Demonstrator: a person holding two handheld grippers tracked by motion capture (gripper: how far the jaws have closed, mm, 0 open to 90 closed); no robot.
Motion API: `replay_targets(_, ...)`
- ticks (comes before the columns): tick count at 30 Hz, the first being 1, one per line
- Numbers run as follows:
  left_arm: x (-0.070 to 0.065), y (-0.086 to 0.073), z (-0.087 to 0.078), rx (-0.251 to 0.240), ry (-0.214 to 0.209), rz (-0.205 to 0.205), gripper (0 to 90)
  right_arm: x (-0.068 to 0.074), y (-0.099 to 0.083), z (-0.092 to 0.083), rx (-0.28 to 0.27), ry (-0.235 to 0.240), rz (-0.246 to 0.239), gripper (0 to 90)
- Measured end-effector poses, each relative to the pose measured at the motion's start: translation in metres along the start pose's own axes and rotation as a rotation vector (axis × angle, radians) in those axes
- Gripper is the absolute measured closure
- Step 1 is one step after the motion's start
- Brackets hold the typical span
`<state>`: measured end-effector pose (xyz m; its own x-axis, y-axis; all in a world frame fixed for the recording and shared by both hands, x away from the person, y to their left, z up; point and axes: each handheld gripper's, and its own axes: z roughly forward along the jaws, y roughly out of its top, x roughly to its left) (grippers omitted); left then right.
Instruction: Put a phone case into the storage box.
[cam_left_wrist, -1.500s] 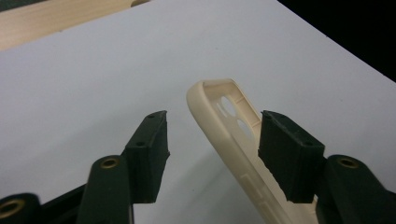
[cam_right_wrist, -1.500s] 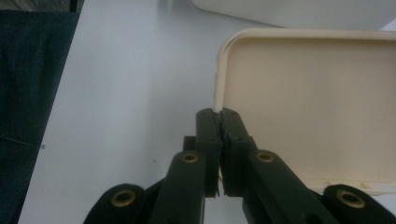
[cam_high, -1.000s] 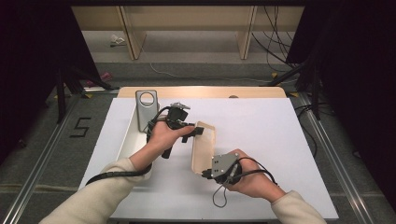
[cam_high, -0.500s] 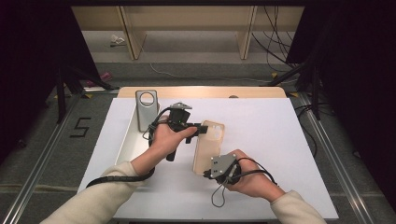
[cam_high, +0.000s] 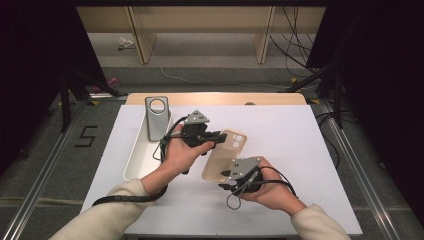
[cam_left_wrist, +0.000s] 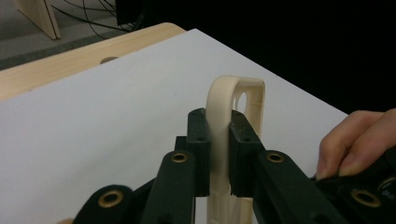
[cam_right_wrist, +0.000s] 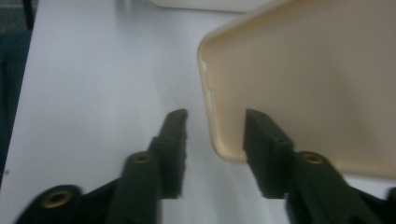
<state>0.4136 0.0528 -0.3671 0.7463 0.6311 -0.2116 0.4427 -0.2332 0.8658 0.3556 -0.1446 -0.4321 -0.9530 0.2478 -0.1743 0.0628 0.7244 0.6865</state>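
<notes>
While my left gripper has its fingers clamped tight on the rim of the beige soft plastic phone case, my right gripper has pretty much let go of it. The left fingers were closing just now, and in the left gripper view both pads press flat on the case's side wall, one from each side, with the curved top end and camera cutout sticking up past them. The right fingers have just been opening: in the right gripper view they stand roughly half apart, with the rounded corner of the case in the gap between them, and neither pad seems to be pressing on it.

From the high view the case sits around the middle of the white worktop, tilted, with its camera end toward 1 o'clock and its bottom end toward 7 o'clock near my right hand. My left hand is at about 9 o'clock from the case.

Off at 10 o'clock there's a long white tray, with a grey phone with a round camera ring propped against its far end.
</notes>
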Motion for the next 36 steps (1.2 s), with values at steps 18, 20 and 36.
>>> replay_targets(18,0.021,0.003,-0.029,-0.109,0.044,0.004,80.8,-0.014,-0.015,-0.021,-0.127,-0.124,0.206,27.1)
replay_targets(20,0.022,0.003,-0.032,-0.118,0.046,0.003,80.8,-0.016,-0.018,-0.024,-0.138,-0.130,0.221,26.9)
replay_targets(36,0.035,0.007,-0.063,-0.165,0.050,0.026,80.8,-0.020,-0.042,-0.046,-0.176,-0.198,0.311,24.1)
